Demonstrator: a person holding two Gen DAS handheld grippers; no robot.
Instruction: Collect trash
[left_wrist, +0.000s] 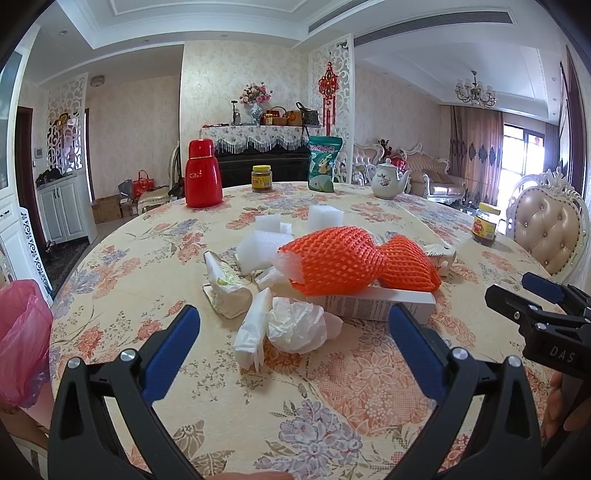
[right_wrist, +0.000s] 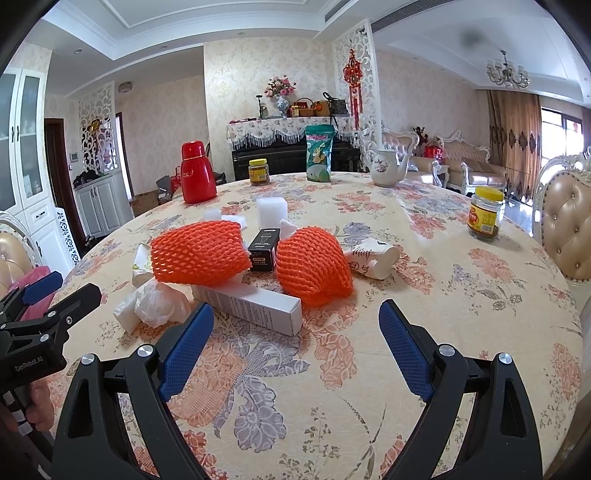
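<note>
Both two-finger grippers hover low over the near edge of the round table in its floral cloth (left_wrist: 332, 398), and both stand wide apart with nothing between their blue pads. Between the spread fingers of the left gripper (left_wrist: 294, 321) sits a crumpled ball of white tissue (left_wrist: 295, 325), touching a folded white paper napkin (left_wrist: 253, 332) just to its left. Ahead of the right gripper (right_wrist: 296, 317) lies a long white cardboard box with printed text (right_wrist: 251, 302), its near end close to the left blue pad.

Behind that box the trash is heaped together near the middle of the table: two orange foam fruit nets (right_wrist: 199, 251) side by side, a small black carton (right_wrist: 263, 251) wedged between them, a crushed white paper cup with dark print (right_wrist: 373, 258) touching the right net, white foam blocks (left_wrist: 323, 218) further back, and a squashed white-and-green wrapper (left_wrist: 225, 288) on the left.

Well apart from the heap, along the far rim, stand a red thermos flask (left_wrist: 202, 173), a yellow-lidded glass jar (left_wrist: 262, 179), a green snack pouch (left_wrist: 323, 164) and a white porcelain teapot (left_wrist: 388, 181). Another yellow-lidded jar (right_wrist: 485, 214) stands alone at the right. A pink plastic bag (left_wrist: 22, 339) hangs off the table's left edge.
</note>
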